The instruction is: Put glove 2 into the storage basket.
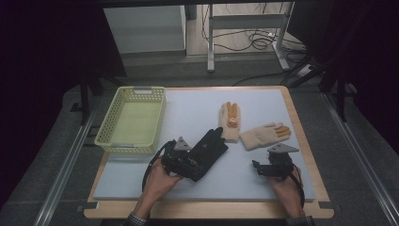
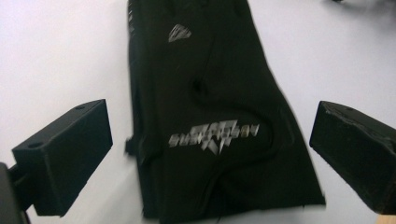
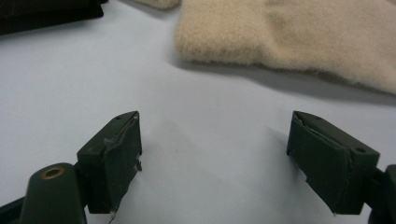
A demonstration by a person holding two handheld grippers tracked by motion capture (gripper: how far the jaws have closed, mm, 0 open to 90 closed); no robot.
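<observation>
— Black glove (image 1: 207,150) where?
— Lower middle of the high view, flat on the pale mat (image 1: 263,179), fingers angled toward the upper right. In the left gripper view (image 2: 205,121), cuff at the bottom edge, silver lettering across the back, a small silver logo higher up.
— Left tool (image 1: 190,165)?
— At the glove's cuff end, jaws spread wide, one on either side of the cuff, neither clearly pressing the fabric.
— Right tool (image 1: 258,168)?
— Lower right of the high view, jaws also wide, nothing between them but bare mat. Just below the cream glove (image 1: 263,135), apart from it.
— Farther out?
— A second cream glove (image 1: 229,121) upright in the middle, orange fingertips. A yellow mesh basket (image 1: 157,115) at the left of the counter (image 1: 301,141).
</observation>
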